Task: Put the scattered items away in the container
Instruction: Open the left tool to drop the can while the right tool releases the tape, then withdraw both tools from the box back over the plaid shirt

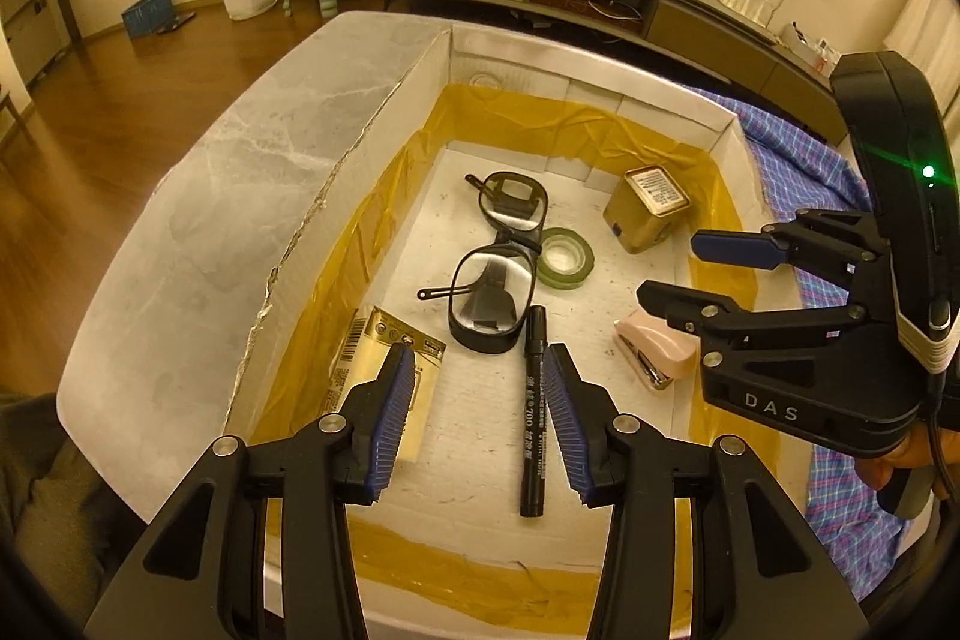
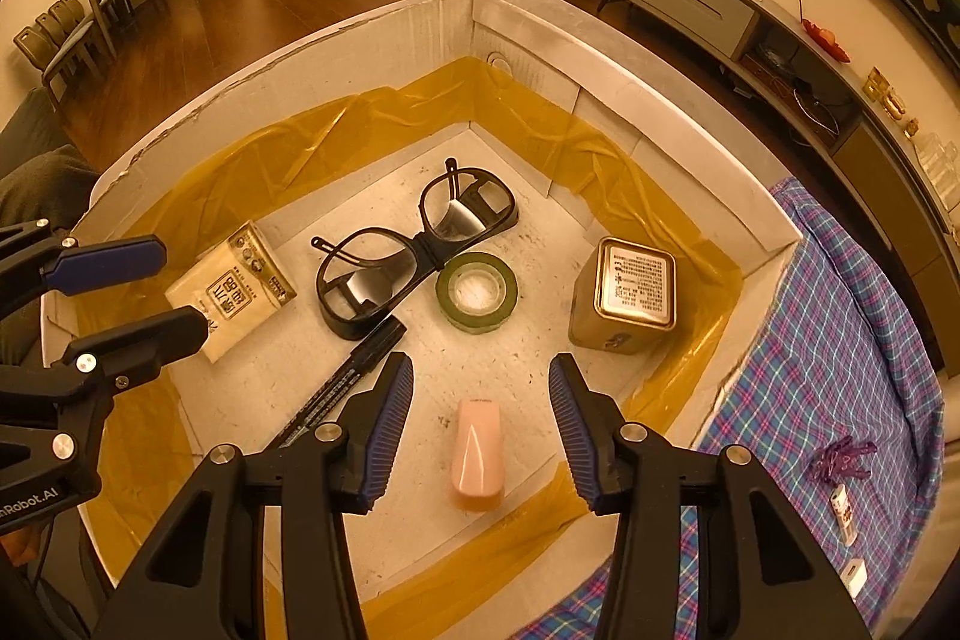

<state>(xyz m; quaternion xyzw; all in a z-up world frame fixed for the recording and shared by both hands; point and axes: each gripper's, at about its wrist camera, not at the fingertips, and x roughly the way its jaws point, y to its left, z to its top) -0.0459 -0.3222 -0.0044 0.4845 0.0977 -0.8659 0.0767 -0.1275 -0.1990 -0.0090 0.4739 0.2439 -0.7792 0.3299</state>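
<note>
Six items lie in the white tape-lined cardboard box [image 2: 690, 154]; purple clips [image 2: 837, 460] remain on the checked cloth [image 2: 840, 340]. I read the left gripper [image 1: 480, 412] and right gripper [image 2: 480, 424] as parted, empty.

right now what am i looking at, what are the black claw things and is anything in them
The claws are two hand-held grippers, one in each of a person's hands, each with a camera looking along its fingers. One picture is from the left gripper, the other from the right gripper; each also shows the other from the side. Both hang open and empty over a white box. In the box lie glasses, a tape roll, a gold tin, a black marker, a pink stapler and a tissue pack. A few small items remain on the checked cloth.
</note>
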